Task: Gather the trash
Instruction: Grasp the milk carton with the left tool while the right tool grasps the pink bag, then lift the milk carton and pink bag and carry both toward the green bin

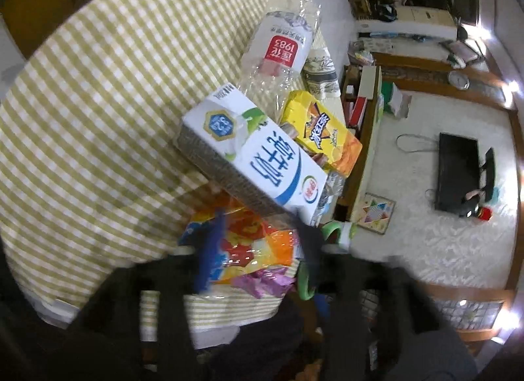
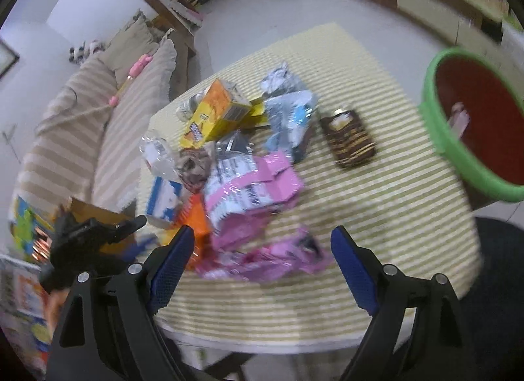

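From the left wrist view, the left gripper (image 1: 258, 250) sits low over the checked tablecloth (image 1: 98, 102), blurred, with its blue pad (image 1: 209, 250) at the edge of a bright orange wrapper (image 1: 255, 246). Whether its jaws press on that wrapper or merely straddle it cannot be told through the blur. Just beyond lie a white and blue milk carton (image 1: 258, 158), a yellow drink box (image 1: 324, 132) and a clear plastic bottle (image 1: 281, 47) with a red label, all piled together near the table's far edge.

From the right wrist view, the right gripper (image 2: 262, 259) hangs with its 2 blue pads (image 2: 173, 263) spread wide and nothing between them, tilted down toward a crumpled pink wrapper (image 2: 258, 174) at the near end of the heap. A brown packet (image 2: 348, 138) lies alone to the right of the pile. The green-rimmed bin (image 2: 465, 158), red inside, stands off the table's right side with 1 item showing in it.

The step in hand looks like picking the next piece of trash, with most of the heap still on the table. The next move likely calls for the right gripper to sink onto the pink wrapper, close on a raised fold, then carry it across to the bin.
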The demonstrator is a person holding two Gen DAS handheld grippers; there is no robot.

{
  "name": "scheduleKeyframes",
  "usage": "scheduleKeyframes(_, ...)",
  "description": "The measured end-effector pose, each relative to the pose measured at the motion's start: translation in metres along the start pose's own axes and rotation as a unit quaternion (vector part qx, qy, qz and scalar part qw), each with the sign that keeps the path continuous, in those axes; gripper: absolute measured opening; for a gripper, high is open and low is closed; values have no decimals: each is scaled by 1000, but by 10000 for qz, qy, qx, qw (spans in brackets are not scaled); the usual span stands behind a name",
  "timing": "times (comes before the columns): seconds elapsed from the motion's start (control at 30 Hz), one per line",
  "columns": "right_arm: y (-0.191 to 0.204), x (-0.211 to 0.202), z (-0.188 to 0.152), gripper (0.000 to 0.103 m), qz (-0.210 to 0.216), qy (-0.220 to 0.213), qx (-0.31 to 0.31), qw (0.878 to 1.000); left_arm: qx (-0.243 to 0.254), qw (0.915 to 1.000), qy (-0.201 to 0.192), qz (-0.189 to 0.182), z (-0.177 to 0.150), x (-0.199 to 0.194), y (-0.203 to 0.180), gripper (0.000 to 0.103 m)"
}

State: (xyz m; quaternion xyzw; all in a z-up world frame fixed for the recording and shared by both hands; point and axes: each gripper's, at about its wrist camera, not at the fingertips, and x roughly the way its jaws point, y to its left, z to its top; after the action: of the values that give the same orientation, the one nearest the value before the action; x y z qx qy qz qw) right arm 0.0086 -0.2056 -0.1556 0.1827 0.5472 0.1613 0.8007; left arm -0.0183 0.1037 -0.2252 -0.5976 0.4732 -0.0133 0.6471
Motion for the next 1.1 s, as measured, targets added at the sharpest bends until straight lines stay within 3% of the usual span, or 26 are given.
scheduleKeyframes(0.13, -5, 30, 13, 86, 204, 168, 576, 9980, -255, 9995, -122, -123, 4, 5, 3, 73)
scheduleKeyframes(0.23, -9, 52, 19, 88, 401, 361, 1016, 9934, -479, 9986, -141, -152, 13, 12, 5, 74)
scheduleKeyframes(0.47, -13, 89, 29, 91, 379, 568, 1548, 9856, -896, 9959, -71, -123, 22, 27, 16, 77)
scheduleKeyframes(0.53, -12, 95, 30, 85, 487, 683, 1554, 9843, -866, 9962, -39, -66, 21, 30, 13, 77)
scheduleKeyframes(0.57, -10, 98, 31, 72, 504, 767, 1483, 9847, -837, 9965, -15, -40, 21, 32, 12, 77)
scheduleKeyframes(0.6, -9, 99, 31, 67, 526, 809, 1414, 9852, -792, 9969, 0, 6, 21, 34, 10, 77)
scheduleKeyframes(0.63, -7, 97, 32, 62, 559, 799, 1331, 9863, -757, 9971, -5, 33, 21, 36, 6, 76)
scheduleKeyframes(0.67, -6, 94, 32, 55, 584, 780, 1266, 9872, -703, 9975, -19, 23, 21, 36, 5, 66)
scheduleKeyframes(0.7, -6, 90, 34, 47, 632, 764, 1213, 9876, -672, 9977, -10, 3, 21, 37, 1, 63)
scheduleKeyframes(0.87, -12, 66, 37, 42, 799, 564, 1150, 9885, -319, 9994, -73, 56, 23, 28, -13, 45)
scheduleKeyframes(1.1, -12, 14, 39, 42, 652, 52, 686, 9955, 599, 9967, -146, 520, 15, 14, -38, 42)
